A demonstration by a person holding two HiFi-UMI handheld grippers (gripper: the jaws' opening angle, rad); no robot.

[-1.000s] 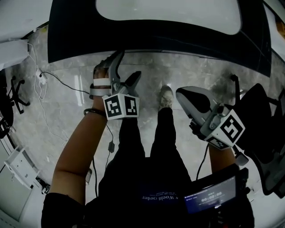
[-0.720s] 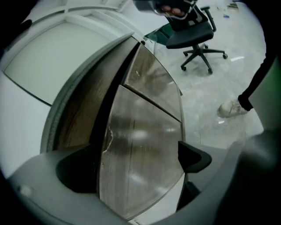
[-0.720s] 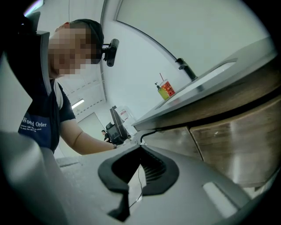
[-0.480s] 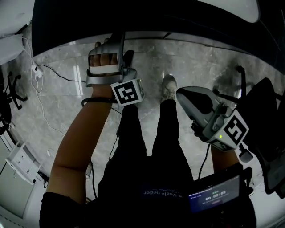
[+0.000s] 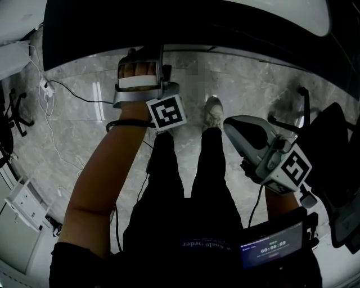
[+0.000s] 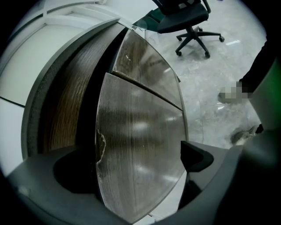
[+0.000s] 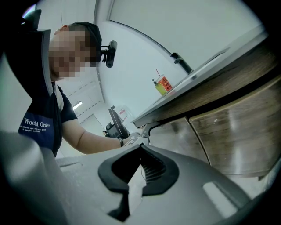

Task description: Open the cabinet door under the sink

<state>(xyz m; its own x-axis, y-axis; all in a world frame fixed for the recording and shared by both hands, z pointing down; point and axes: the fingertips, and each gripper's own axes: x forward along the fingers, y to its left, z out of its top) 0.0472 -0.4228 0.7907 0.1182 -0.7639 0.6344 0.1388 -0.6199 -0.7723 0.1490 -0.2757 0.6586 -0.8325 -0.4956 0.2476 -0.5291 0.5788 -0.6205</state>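
The cabinet door [image 6: 140,132] is glossy grey-brown wood with a chipped left edge, and a dark gap lies beside that edge. My left gripper [image 6: 136,165] straddles the edge. Its jaws have just been opening and stand wide, and the right pad [image 6: 197,156] is off the panel. From the head view, the left gripper [image 5: 152,56] reaches under the dark counter [image 5: 185,31] below the white sink [image 5: 270,8]. My right gripper [image 5: 236,126] hangs lower right, apart from the cabinet. Seen in its own view, this right gripper [image 7: 131,193] has its pads together on nothing.
A second door panel [image 6: 145,66] sits above the first. An office chair [image 6: 186,17] stands on the marble floor, and another chair [image 5: 332,146] is at my right. Cables [image 5: 53,101] trail on the left. My legs and a shoe [image 5: 211,115] are below the counter.
The left hand has rolled and pushed in under the counter edge, and its marker cube has turned. Its jaws stand wider. The right gripper has sunk slightly.
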